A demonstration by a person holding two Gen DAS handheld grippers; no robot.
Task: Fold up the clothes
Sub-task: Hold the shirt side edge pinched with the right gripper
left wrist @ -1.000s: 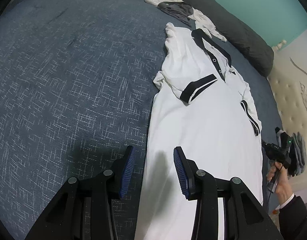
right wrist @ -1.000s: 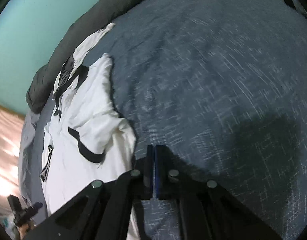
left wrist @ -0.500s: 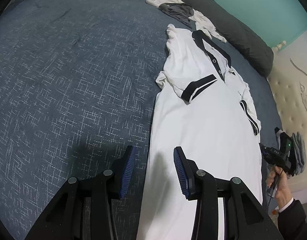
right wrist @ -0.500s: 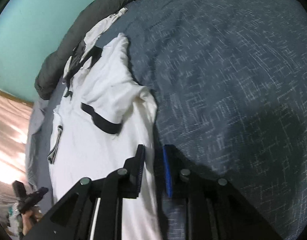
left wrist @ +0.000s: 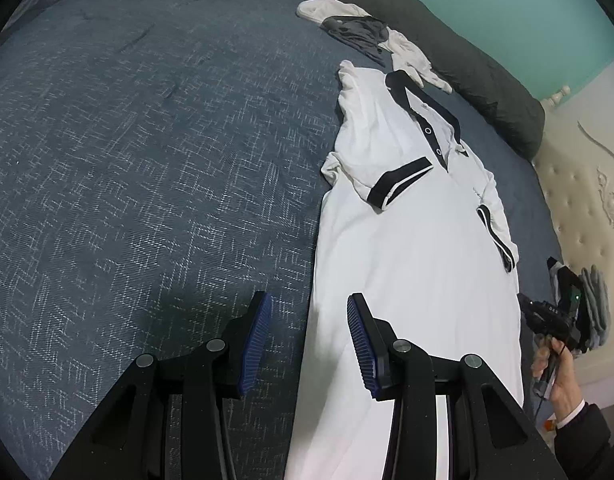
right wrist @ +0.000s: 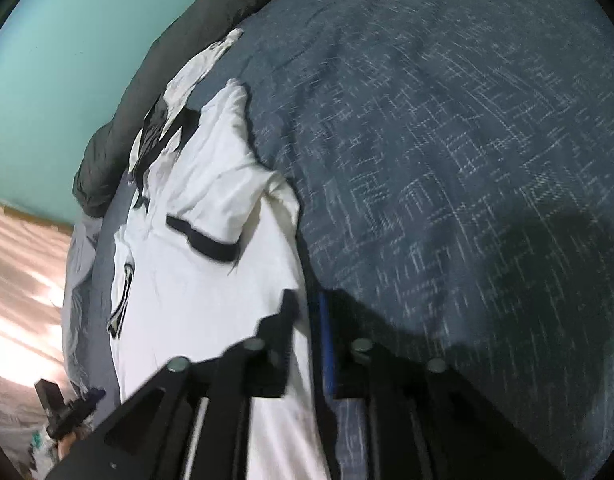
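**Lining up on the shirt's long edge**

You are working a white shirt [left wrist: 411,264] that is lying lengthwise on the blue bedspread [left wrist: 147,160], collar toward the far bolster [left wrist: 487,72], both sleeves already turned in over the chest. You are holding the left gripper [left wrist: 309,336] spread and empty, straddling the shirt's side edge near the hem, likely so it can pinch there. Your right gripper [right wrist: 307,340] is opening its jaws at the same edge nearer the sleeve [right wrist: 227,204]; the white cloth is lying between them, but the blur is hiding any contact. A second crumpled garment [left wrist: 359,28] is waiting beyond the collar.
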